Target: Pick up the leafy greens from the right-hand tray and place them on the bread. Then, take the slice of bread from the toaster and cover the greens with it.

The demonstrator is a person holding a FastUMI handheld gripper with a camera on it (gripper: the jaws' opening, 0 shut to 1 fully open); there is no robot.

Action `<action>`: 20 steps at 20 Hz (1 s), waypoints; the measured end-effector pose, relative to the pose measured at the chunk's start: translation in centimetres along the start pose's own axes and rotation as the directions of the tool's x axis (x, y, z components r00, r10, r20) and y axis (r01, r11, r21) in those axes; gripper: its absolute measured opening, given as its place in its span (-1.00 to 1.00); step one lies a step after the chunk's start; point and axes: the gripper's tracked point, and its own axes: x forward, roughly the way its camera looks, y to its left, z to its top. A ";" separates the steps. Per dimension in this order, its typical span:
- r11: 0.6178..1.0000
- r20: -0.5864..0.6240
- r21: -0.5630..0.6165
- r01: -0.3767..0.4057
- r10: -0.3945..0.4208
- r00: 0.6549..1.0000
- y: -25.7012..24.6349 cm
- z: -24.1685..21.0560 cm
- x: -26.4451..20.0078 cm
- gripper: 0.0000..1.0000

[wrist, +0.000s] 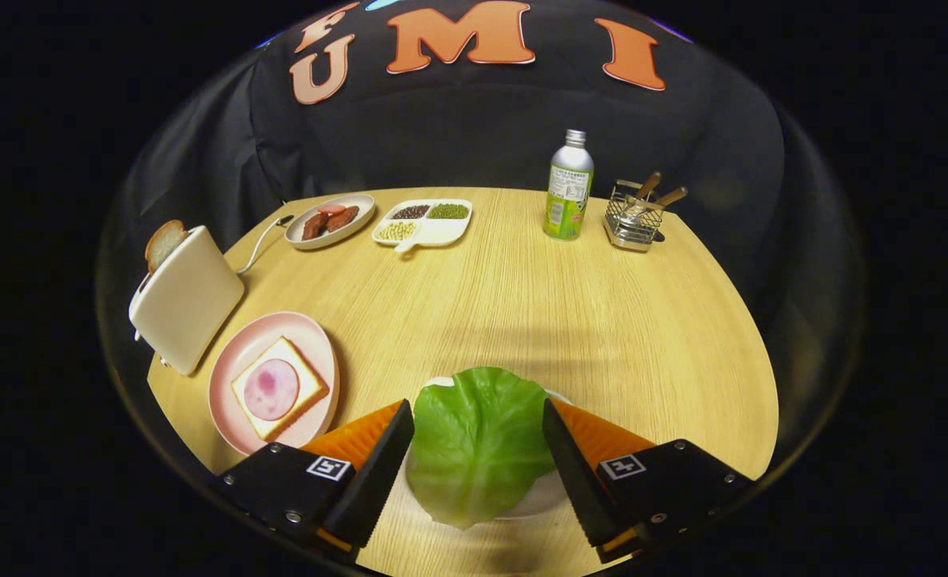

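Gripper [478, 437] wide open, one finger by each edge of the leafy greens [478, 445], holding nothing. Greens on white tray [550, 497]. Bare wood table [570, 320] ahead; bread [280, 389] off left.

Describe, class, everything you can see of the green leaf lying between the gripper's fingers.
The green leaf is a broad, veined, glossy lettuce-like leaf, slightly cupped, lying flat on a white tray whose rim peeks out beneath it. It sits between the open fingers of the gripper, which flank its edges without clearly pressing on it.
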 end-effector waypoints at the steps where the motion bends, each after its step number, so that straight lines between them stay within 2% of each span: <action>1: 1.000 -0.022 -0.010 -0.006 0.006 1.000 0.2 -0.6 0.3 0.94; 5: 1.000 -0.112 -0.009 -0.002 0.001 0.994 0.1 -2.7 1.9 0.94; 10: 0.997 -0.157 -0.061 0.037 -0.046 0.987 -0.6 -4.1 2.8 0.94; 15: 1.000 -0.164 -0.013 0.012 -0.014 0.986 -0.4 -4.3 3.0 0.90; 17: 1.000 -0.157 -0.014 0.008 -0.010 0.988 -0.3 -4.3 3.1 0.80; 19: 1.000 -0.146 -0.005 0.012 -0.013 0.989 -0.5 -4.1 3.1 0.57; 20: 1.000 -0.142 0.004 0.019 -0.018 0.990 -0.7 -3.9 3.3 0.31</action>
